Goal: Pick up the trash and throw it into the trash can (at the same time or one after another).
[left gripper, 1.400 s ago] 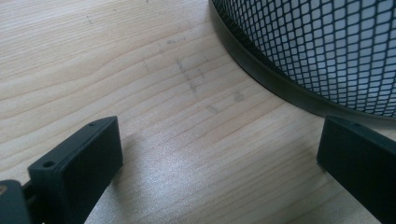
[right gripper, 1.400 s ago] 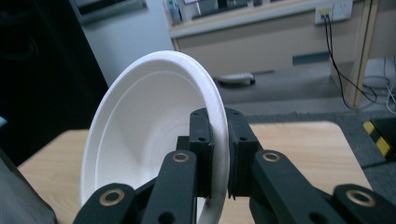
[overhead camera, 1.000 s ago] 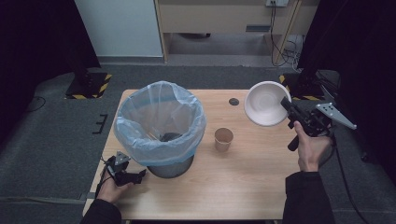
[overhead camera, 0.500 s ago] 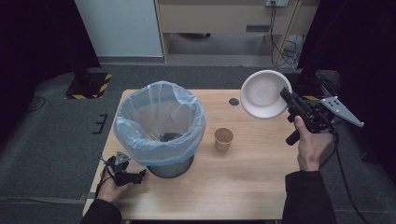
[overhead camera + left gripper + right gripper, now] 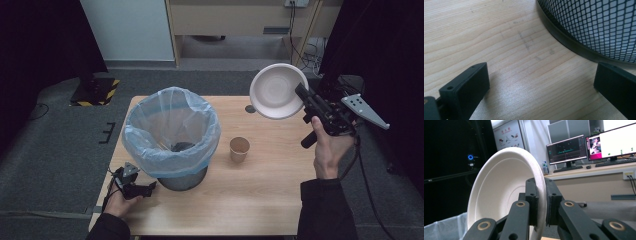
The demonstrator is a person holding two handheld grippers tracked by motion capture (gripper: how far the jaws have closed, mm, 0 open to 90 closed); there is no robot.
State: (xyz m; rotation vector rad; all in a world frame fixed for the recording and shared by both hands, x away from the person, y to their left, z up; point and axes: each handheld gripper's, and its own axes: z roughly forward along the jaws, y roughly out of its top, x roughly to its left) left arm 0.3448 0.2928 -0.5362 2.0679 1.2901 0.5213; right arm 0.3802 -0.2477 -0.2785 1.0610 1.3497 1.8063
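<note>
The right gripper [image 5: 301, 95] rose with the white paper bowl [image 5: 276, 91] clamped by its rim — the bowl climbed higher in the high view and drifted slightly left, towards the lined bin [image 5: 171, 131], tilting more upright, its hollow facing the camera.

Dim room with dark edges, evenly lit table [image 5: 260, 200], soft shadows, slightly grainy close-ups

Bin [image 5: 171, 134] on table [image 5: 260, 200], left; cup [image 5: 239, 149] right of it; plate [image 5: 278, 91] above table's far right.
</note>
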